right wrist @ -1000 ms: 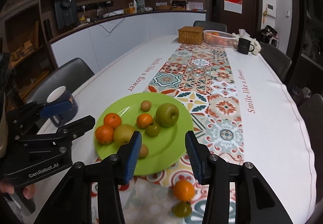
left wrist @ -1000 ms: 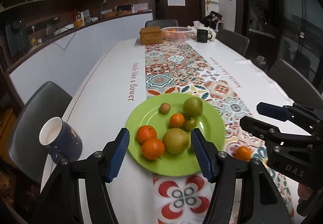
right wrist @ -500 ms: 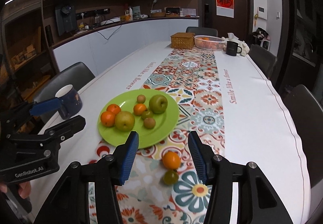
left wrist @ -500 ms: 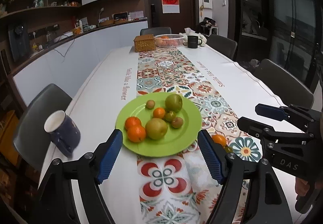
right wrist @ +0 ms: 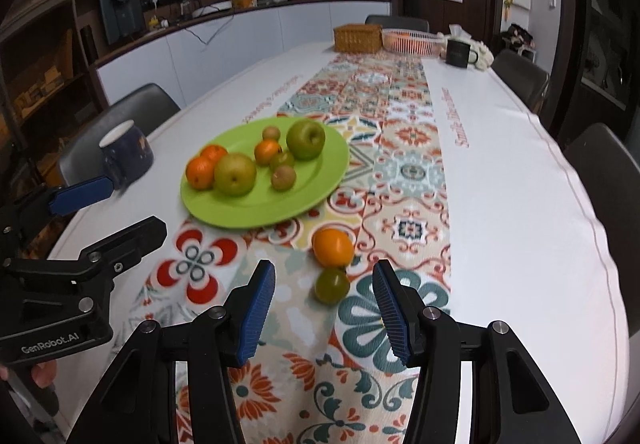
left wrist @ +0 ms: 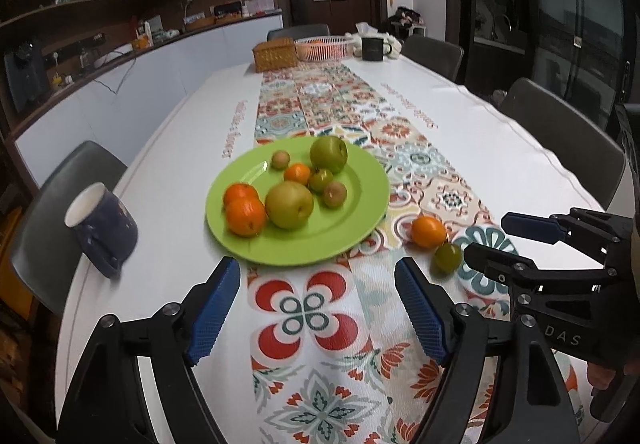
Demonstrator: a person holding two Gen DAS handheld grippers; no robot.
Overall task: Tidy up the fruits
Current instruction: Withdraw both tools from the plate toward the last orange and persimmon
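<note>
Both grippers, left [left wrist: 318, 314] and right [right wrist: 323, 312], have been drawn back from the green plate [left wrist: 362, 215] with jaws just opened apart, empty. Outside it, an orange [right wrist: 333, 247] and small green fruit [right wrist: 331, 285] are left, probably next.

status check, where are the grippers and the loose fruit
Left gripper open, empty, jaws just widened. Right gripper open, empty, behind small green fruit and orange off the green plate. Nothing blocking.

Plate [left wrist: 360, 219] lime green w/ orange tangerines [left wrist: 245, 215] & yellow-green pear [left wrist: 289, 204]. Runner [right wrist: 408, 171] floral tile print: red, teal, cream. Mug [left wrist: 102, 232] navy, white inside; gripper pads [left wrist: 212, 310] blue.
</note>
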